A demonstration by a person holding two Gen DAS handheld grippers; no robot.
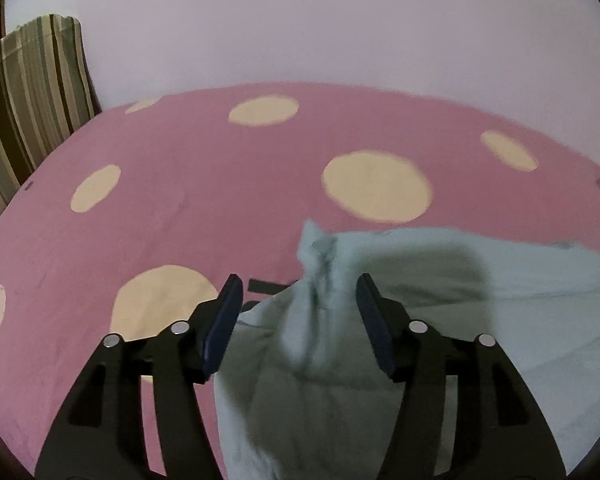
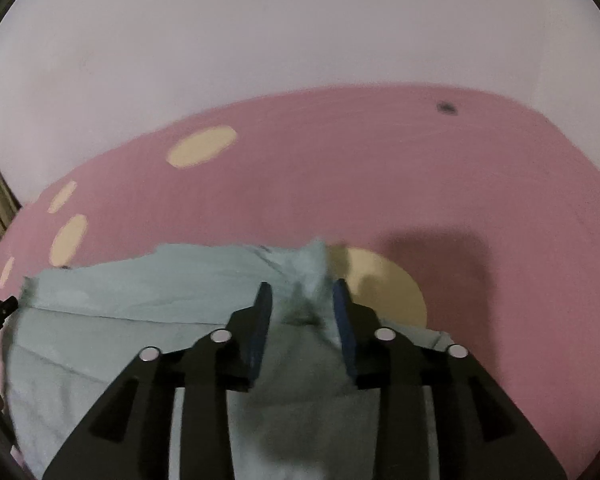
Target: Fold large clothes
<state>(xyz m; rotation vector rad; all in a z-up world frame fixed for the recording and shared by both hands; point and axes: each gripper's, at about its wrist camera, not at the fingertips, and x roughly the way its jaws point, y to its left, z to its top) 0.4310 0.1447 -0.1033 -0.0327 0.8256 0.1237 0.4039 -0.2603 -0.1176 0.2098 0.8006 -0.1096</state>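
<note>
A: Pale blue-green garment [image 1: 440, 300] lies rumpled on the pink bedspread [image 1: 180, 200] with cream dots, 1 bunched corner peaking up.

B: Left claw [image 1: 296, 292] stands wide, that peak between its pads, neither pad pressing it.

A: Right claw [image 2: 302, 300] is narrower, straddling another peak; grip unclear through blur.

B: Only the left view shows the striped cushion [image 1: 32, 100] clearly, beyond the bedspread's edge.

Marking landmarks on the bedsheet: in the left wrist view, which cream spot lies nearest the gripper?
The cream spot just beyond the left gripper's left finger; its lower part is hidden behind that finger, while the other spots lie farther up the pink sheet.
</note>
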